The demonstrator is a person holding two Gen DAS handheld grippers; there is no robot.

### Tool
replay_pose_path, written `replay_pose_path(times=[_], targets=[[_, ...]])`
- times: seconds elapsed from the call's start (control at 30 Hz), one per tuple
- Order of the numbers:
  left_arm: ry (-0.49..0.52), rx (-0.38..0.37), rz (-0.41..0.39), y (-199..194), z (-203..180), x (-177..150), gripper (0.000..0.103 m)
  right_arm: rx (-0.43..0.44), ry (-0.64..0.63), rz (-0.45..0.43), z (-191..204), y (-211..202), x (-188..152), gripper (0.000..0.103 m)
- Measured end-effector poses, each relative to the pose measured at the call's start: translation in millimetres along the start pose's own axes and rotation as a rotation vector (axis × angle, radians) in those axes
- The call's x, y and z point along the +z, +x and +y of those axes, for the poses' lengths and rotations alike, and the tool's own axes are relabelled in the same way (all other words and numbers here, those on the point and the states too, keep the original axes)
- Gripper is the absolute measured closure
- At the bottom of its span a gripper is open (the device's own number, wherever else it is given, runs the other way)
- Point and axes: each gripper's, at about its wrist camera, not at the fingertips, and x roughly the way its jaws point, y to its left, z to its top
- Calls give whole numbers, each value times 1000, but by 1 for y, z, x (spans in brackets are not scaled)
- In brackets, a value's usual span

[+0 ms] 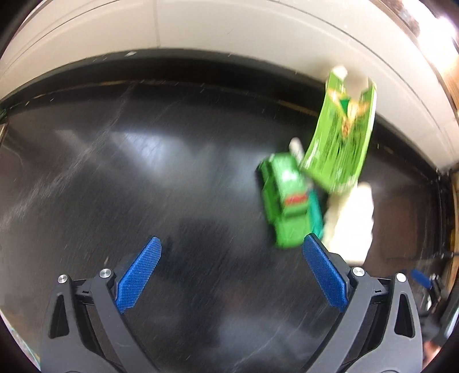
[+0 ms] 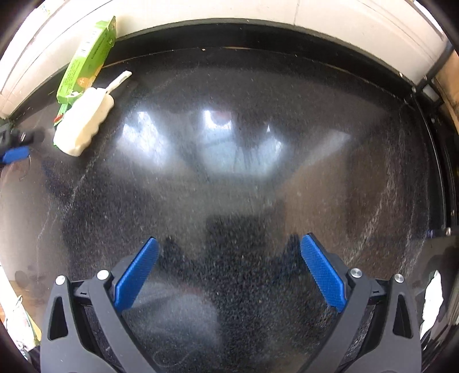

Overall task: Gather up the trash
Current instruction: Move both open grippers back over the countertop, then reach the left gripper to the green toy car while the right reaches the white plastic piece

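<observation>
Both claws, left claw (image 1: 231, 244) and right claw (image 2: 229, 244), sit spread apart, holding nothing, over the dark surface (image 2: 229, 186). Only the blurry left view shows the small green carton (image 1: 287, 200) clearly; the right view mostly hides it behind the white popsicle (image 2: 84, 123), with the green box (image 2: 86, 60) furthest back by the wall.

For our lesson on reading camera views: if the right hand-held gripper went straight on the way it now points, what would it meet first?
Probably only the bare black tabletop, then the pale wall behind it. The right hand-held gripper is open, and the green carton and white ice-pop-shaped piece lie far to its left, off that line.
</observation>
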Motion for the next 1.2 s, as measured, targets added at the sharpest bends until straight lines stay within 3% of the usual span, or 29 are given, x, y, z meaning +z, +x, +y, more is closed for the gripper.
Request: replay_pose_path(times=[0.2, 0.3, 0.53, 0.6, 0.77, 0.9, 0.97, 1.03, 1.07, 1.1, 1.13, 1.17, 1.2], targets=[[1, 7, 8, 25, -9, 39, 6, 12, -25, 14, 7, 9, 15, 7], [-20, -14, -3, 27, 4, 47, 6, 14, -37, 15, 15, 12, 17, 7], [-46, 45, -9, 14, 52, 50, 6, 73, -85, -6, 51, 13, 33, 7], [-64, 25, -10, 10, 58, 52, 6, 102, -108, -7, 66, 14, 40, 7], [-50, 5, -21, 5, 48, 50, 6, 179, -140, -3, 102, 17, 65, 7], [-14, 54, 0, 21, 38, 51, 7, 197, -165, -16, 122, 22, 87, 7], [-21, 66, -10, 25, 44, 48, 12, 213, -157, -25, 128, 23, 100, 7], [18, 107, -67, 24, 43, 45, 40, 220, -148, -29, 131, 28, 111, 9], [31, 126, -89, 20, 47, 44, 74, 231, -138, -21, 133, 33, 118, 15], [14, 113, -95, 17, 53, 43, 72, 245, -128, -10, 133, 37, 122, 46], [-25, 66, -85, 15, 62, 43, 72, 310, -98, 34, 133, 47, 127, 66], [-45, 52, -71, 14, 69, 42, 72, 354, -61, 60, 131, 53, 130, 77], [-64, 36, -58, 11, 75, 38, 72, 361, -41, 58, 132, 51, 128, 80]])
